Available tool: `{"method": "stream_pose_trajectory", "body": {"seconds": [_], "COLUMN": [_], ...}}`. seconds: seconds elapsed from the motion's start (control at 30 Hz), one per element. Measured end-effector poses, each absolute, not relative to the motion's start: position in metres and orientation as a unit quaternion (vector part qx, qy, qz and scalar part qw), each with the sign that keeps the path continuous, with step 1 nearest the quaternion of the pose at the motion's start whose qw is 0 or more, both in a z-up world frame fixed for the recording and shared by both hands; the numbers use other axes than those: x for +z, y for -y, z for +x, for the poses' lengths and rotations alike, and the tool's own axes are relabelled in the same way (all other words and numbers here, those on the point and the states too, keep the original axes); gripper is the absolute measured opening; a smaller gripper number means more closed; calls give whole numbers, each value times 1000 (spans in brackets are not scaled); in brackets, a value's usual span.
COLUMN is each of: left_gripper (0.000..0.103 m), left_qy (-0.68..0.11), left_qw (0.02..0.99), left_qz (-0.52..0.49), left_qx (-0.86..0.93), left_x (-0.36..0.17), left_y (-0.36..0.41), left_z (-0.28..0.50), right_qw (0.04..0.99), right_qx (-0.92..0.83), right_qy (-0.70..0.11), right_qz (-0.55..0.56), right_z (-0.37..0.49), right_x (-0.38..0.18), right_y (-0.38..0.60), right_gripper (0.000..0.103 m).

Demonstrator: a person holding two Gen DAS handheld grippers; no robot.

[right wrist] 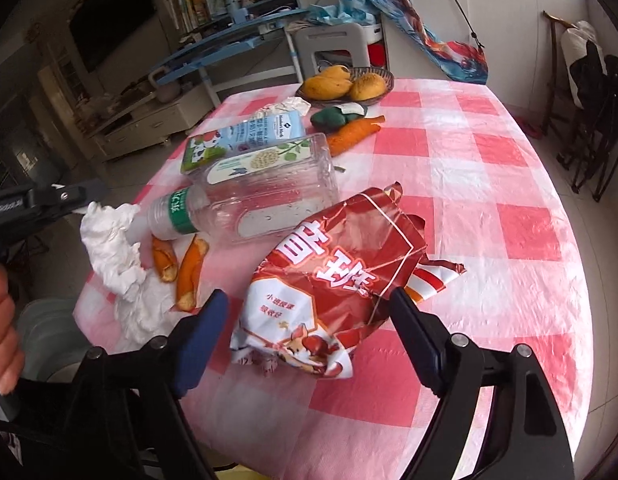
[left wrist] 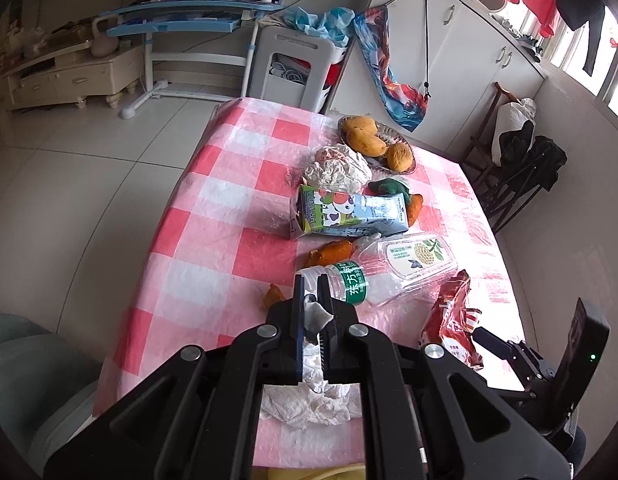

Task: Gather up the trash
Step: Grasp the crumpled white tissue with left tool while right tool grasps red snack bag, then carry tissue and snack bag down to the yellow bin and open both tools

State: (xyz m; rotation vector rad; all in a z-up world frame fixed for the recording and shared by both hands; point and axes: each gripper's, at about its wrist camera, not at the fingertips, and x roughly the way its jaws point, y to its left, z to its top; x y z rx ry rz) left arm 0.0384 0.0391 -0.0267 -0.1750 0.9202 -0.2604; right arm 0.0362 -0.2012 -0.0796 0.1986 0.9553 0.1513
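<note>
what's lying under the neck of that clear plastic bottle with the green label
Two orange peel pieces lie beside and partly under the bottle neck. White tissue covers the tablecloth there; whatever lies beneath it is hidden.

Right of snack bag (right wrist: 333, 280): bare table (right wrist: 489, 184), passable. Left: orange peels (right wrist: 185, 268), crumpled tissue (right wrist: 117, 248), clear bottle (right wrist: 245, 204) crowding.

Crumpled white tissue (left wrist: 315, 316) hangs pinched; red snack bag (right wrist: 333, 280) lies crumpled on table.
</note>
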Motion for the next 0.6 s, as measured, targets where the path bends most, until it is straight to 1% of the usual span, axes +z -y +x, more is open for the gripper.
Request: {"method": "stream_pose_trajectory", "body": {"seconds": [0.07,0.13,0.2,0.27,0.33,0.43,0.5,0.6], "left_gripper": [6,6,6,6,6,6,6,6], "left_qy": [-444,-445,-445,-443,-442,-439,-437,-429], "left_qw": [883,883,883,883,884,885,886,890], "left_qz": [-82,-80,-81,-83,-84,-83,-84,-84], "left_qx": [-127,-127,-127,-127,-128,-127,-129,-131], "left_x": [-28,-28,-28,-28,-27,-26,-24,-21], "left_y": [-37,-36,-37,-37,-38,-39,-39,-41], "left_z": [38,38,38,38,37,36,35,33], "right_qw": [878,876,881,881,881,883,886,891], "right_qx": [67,63,54,62,76,93,116,184], "right_qy": [-466,-476,-470,-468,-465,-457,-445,-401], "right_qz": [89,58,22,24,36,50,66,107], "right_z": [40,44,42,41,39,34,27,10], "right_x": [-85,-93,-96,-94,-90,-86,-80,-60], "right_y": [196,185,180,186,194,204,209,220], "right_gripper": [85,85,71,52,45,40,39,39]}}
